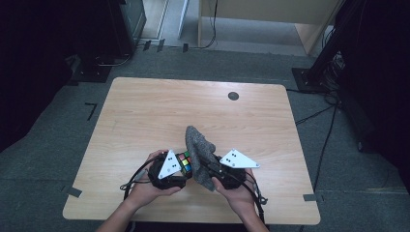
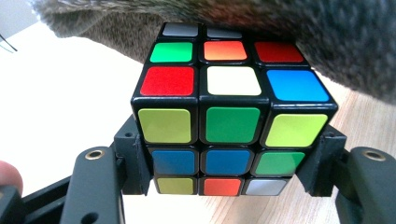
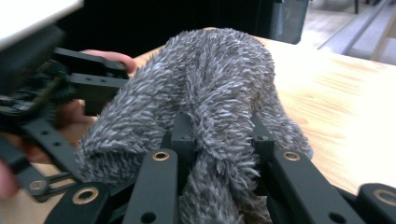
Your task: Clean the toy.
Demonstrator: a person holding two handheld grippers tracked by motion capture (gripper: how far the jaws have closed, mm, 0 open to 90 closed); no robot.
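Right gripper near front edge of table, jaws clamped on grey fuzzy cloth, cloth bunched, rising above tabletop. Left gripper just beside it, jaws closed on scrambled Rubik's cube; cube touching cloth.

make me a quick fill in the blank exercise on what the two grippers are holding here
1. The left gripper is shut on a scrambled puzzle ____.
2. The right gripper is shut on a fuzzy ____ cloth.
3. In the left gripper view the cloth hangs ____ the cube.

Missing words: cube; grey; above
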